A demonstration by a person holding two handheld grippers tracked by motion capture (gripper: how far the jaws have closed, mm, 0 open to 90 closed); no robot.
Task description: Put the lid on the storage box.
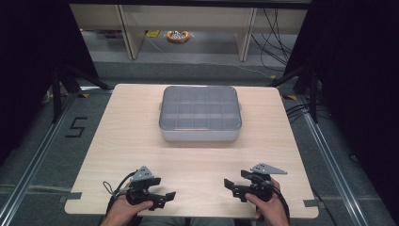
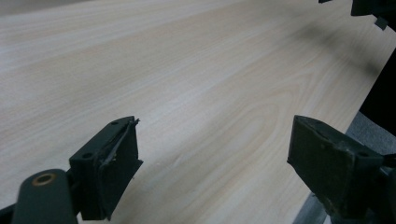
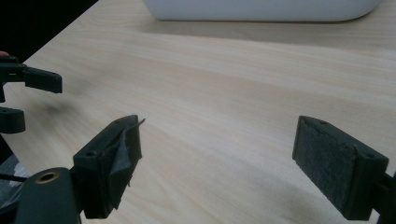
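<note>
Pale wood bench (image 1: 117,141): we see left gripper (image 1: 165,197) near the front edge, fingers wide apart, empty. Grey lidded compartment box (image 1: 200,115) sits mid-bench, well apart. Right gripper (image 1: 229,187) likewise spread wide, holding nothing.

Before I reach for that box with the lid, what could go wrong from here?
The pad on the left gripper looks peeled at one fingertip, and likewise on the right gripper, so grip on the smooth box may slip. The clear lid sits flush, leaving little edge to pinch. The box stands unsecured on the table and may slide away if pushed.
</note>
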